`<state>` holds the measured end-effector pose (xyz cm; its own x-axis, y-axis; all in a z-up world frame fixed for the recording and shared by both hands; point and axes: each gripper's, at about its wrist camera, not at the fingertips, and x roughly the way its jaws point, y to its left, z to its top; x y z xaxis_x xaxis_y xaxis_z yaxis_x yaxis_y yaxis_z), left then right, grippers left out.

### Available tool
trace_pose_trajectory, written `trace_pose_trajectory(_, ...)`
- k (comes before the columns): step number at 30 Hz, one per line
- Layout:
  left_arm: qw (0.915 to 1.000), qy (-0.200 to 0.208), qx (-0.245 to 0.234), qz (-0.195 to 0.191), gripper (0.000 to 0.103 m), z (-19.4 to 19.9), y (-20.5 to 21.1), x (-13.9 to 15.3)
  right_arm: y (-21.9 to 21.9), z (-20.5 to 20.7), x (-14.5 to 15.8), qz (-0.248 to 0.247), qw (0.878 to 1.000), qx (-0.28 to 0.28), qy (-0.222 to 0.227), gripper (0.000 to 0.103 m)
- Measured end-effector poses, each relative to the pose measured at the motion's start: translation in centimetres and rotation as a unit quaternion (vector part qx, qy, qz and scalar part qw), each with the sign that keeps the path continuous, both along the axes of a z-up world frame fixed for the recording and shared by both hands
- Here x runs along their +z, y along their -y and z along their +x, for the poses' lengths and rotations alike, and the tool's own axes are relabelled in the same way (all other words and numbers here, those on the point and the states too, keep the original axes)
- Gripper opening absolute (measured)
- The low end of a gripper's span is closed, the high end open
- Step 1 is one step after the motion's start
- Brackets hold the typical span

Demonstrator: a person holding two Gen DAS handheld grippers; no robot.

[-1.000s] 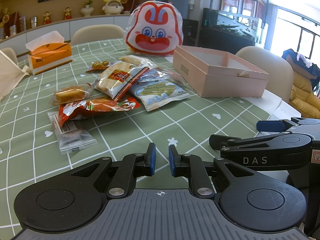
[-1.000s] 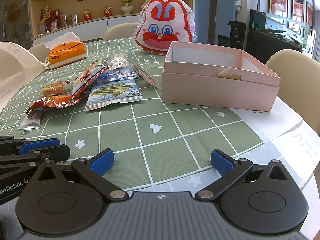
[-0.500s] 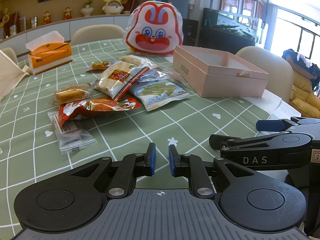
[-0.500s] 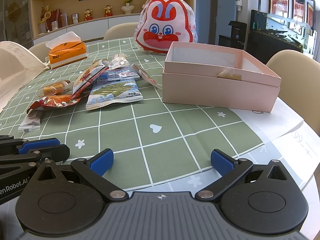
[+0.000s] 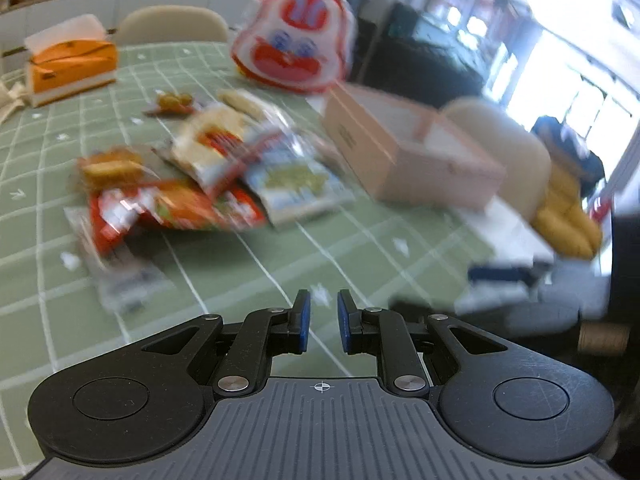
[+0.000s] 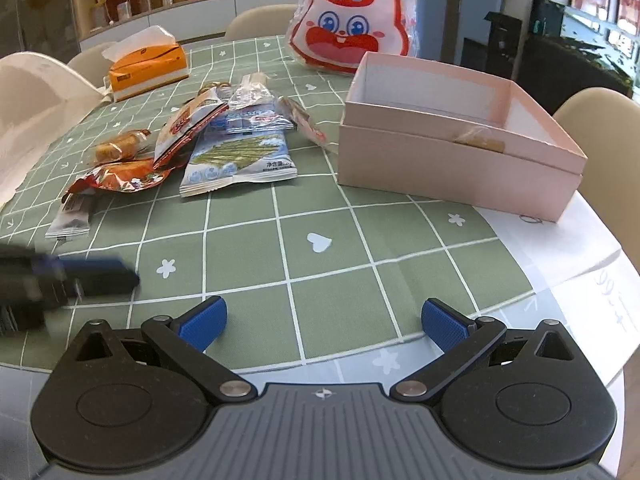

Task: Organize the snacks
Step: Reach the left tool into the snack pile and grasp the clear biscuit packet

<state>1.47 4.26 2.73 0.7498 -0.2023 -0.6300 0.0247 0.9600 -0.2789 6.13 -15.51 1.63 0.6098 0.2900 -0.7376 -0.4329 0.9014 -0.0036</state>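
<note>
Two grippers over green checked tablecloth (image 6: 328, 264), both empty. Left gripper (image 5: 320, 322): blue pads drawn nearly together, narrow gap, nothing between, effectively closed; also seen blurred at left edge of right wrist view. Left wrist view smeared by motion blur. Right gripper (image 6: 322, 320): blue pads spread wide, open, bare cloth below. Snack pile left of centre on table, untouched: white-and-blue packet with green sticks print (image 6: 240, 160) nearest pink box, blue-and-clear wrapper (image 6: 256, 114) just behind and overlapping its top edge, red-and-cream packet (image 6: 188, 128) tilted, propped on pile's left side, orange-red foil packet (image 6: 120, 174) flat in front of that, small clear-wrapped golden pastry (image 6: 118, 146) just behind foil packet, grey-and-clear flat sachet (image 6: 72, 216) closest to left gripper. Open pink rectangular cardboard box (image 6: 456, 168) right of pile, apart from it; one small tan wrapped piece (image 6: 478, 140) inside against near wall. Red-and-white rabbit-face bag (image 6: 352, 28) upright behind box. Orange tissue box (image 6: 148, 68) far left, well apart from snacks. Cream chair backs round far edge of table.
</note>
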Motion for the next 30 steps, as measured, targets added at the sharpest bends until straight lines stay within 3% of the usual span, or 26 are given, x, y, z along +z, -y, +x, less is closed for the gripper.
trace_pose_trajectory(3,0.9979,0.035,0.05,0.022,0.019,0.1,-1.7,1.8,-0.4,0.7,0.2,-0.009,0.999,0.031,-0.001,0.102)
trace_pose_trajectory(8,0.9925,0.112,0.036,0.036,0.02,1.9,-6.6,3.6,-1.5,0.1,1.4,-0.01,0.995,0.044,0.087,0.1)
trace_pose_trajectory(11,0.9864,0.119,0.103,0.048,0.019,3.5,-9.9,3.8,-2.4,0.0,2.4,0.009,0.993,0.057,0.1,0.1)
trace_pose_trajectory(15,0.9851,0.067,0.158,-0.016,0.019,6.9,-14.3,2.8,-3.5,0.7,3.5,0.035,0.992,0.089,0.086,0.1)
trace_pose_trajectory(17,0.989,0.03,0.139,-0.042,0.019,8.8,-15.4,1.9,-3.6,1.2,3.9,0.045,0.992,0.086,0.077,0.1)
trace_pose_trajectory(22,0.9898,0.013,0.142,-0.004,0.019,11.2,-15.9,-0.6,-3.7,2.1,3.4,0.058,0.994,0.073,0.054,0.1)
trace_pose_trajectory(30,0.9974,-0.02,0.055,-0.043,0.02,8.7,-14.8,-1.9,-5.2,1.5,3.2,0.055,0.991,0.099,0.065,0.1)
